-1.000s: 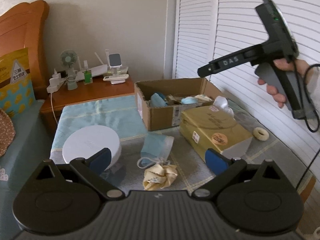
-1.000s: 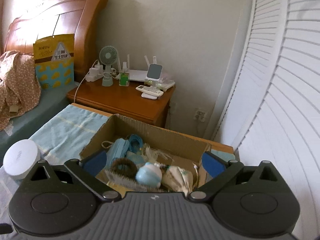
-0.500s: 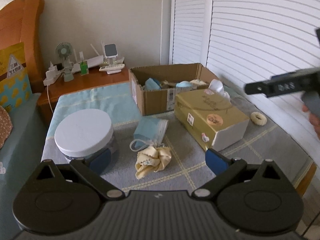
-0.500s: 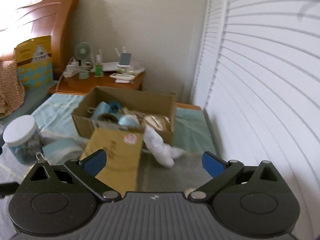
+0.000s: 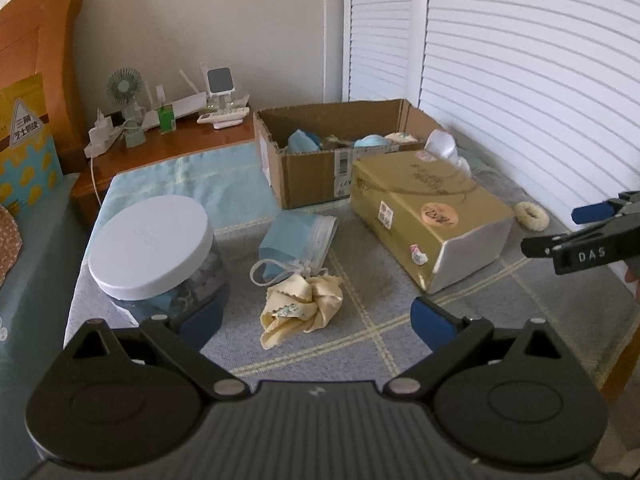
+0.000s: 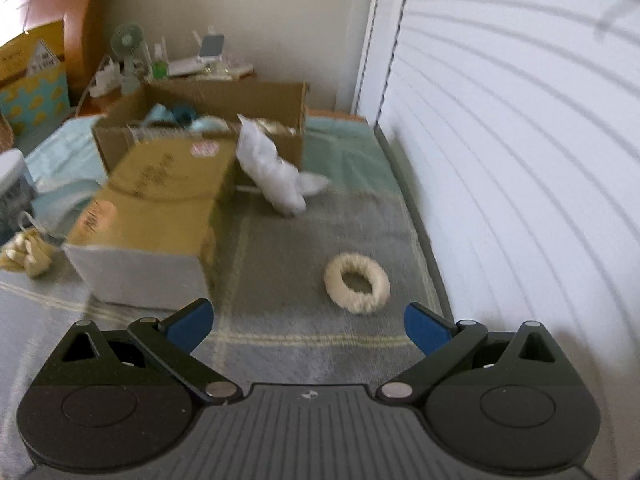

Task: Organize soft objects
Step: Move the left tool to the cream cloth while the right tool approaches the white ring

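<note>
Cream-coloured and fluffy, the hair tie [image 6: 357, 289] now lies just ahead of the right gripper [image 6: 308, 326], which a second ago hung over the cardboard box [image 5: 320, 176] and has since swung down toward the counter [image 6: 280, 240] by the shutters; I'd guess the tie goes next. Both grippers are spread wide and empty. The left gripper [image 5: 316, 316] hovers near a crumpled yellow cloth [image 5: 302, 308] and a blue mask [image 5: 296, 236]. A gold tissue box [image 5: 428, 208] sits between the tie and those, with a white-lidded jar [image 5: 152, 248] at the left.
</note>
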`<state>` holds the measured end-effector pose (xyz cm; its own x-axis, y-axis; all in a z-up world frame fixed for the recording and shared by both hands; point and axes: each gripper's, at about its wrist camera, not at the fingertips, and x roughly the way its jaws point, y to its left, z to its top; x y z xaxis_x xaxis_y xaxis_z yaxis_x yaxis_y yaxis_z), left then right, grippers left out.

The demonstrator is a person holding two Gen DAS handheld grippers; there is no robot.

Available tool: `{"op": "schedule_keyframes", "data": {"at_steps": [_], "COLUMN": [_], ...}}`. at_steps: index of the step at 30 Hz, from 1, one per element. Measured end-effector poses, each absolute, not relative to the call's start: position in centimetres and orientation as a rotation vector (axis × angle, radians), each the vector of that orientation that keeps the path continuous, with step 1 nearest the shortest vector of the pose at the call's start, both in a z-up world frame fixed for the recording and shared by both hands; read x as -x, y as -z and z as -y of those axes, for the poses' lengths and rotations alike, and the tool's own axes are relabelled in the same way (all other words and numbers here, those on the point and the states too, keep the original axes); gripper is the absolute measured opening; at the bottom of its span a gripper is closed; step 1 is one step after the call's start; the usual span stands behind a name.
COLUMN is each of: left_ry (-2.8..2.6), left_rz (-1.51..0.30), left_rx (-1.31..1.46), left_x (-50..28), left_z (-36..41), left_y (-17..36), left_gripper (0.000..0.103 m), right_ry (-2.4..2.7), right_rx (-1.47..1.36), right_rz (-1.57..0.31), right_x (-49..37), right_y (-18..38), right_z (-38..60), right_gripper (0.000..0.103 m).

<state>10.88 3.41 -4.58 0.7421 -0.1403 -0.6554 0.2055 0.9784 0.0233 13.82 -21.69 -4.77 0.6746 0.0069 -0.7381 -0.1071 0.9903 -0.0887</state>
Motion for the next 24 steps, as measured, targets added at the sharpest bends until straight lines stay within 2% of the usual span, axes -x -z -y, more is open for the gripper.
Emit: {"op": "schedule_keyframes", "data": {"at_steps": [9,18,21,24], "left_ry": [0.159,0.123,0.113,0.092], "left_rz": [-0.757,-0.786,-0.795,-0.799], "left_rx": [-0.132,-0.157,-0.139,-0.15], "left_x": [-13.0,-14.5,-14.8,-15.0], "left_z": [-2.4,-1.8,-1.8,-1.5], "left_y": [6.2,7.7,8.0,8.2], "left_gripper": [0.1,0.1,0.096,0.081], "right_ry": [-0.056,-0.092,-0.092,-0.095], "right_rx": [0.099,0.062,0.06,0.061], "right_rz": [-0.884,-0.857,-0.85,-0.84], "right_x": [-15.5,-15.9,-15.9,-15.8], "right_y": [7.1,7.6,7.7,7.7], "right_z": [23.2,23.7,23.7,23.7], "right_gripper": [0.103,0.103,0.103,0.103]}}
